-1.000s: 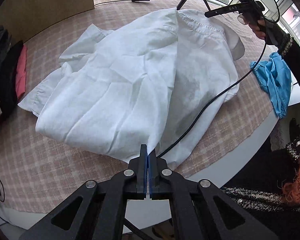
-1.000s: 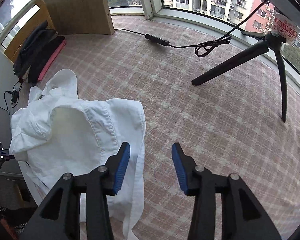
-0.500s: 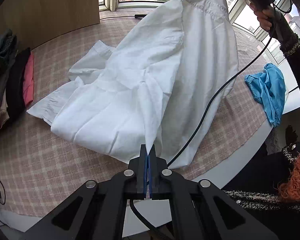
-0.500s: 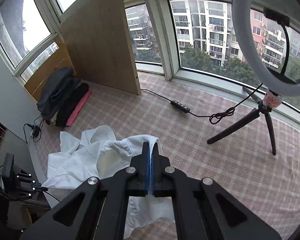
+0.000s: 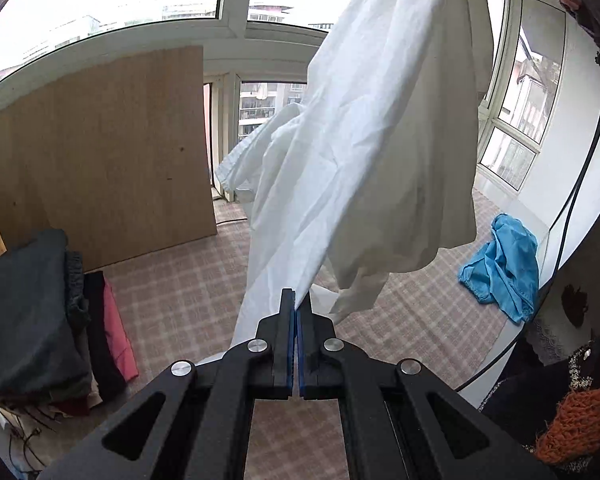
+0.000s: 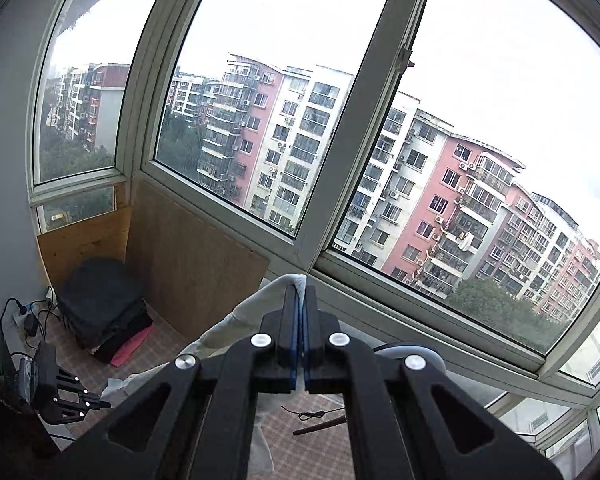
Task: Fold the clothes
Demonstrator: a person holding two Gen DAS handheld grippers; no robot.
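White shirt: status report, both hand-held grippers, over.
Left hand-held gripper shut on white shirt hem. Right hand-held gripper shut on its upper edge. Shirt hanging above checked tablecloth. Nothing in the way.

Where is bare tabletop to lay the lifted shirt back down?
Bare checked cloth lies between the stacked dark clothes and the blue garment, in front of the wooden board. The white shirt hangs over its middle; the left and right edges are crowded.

Left wrist cam sat close behind its own fingers, tilted down over the checked table (image 5: 172,292) toward the wooden board (image 5: 100,152). Right wrist cam looked out higher, at the windows above that board (image 6: 196,256). Both caught the board and the dark clothes pile (image 5: 28,312) beside it.
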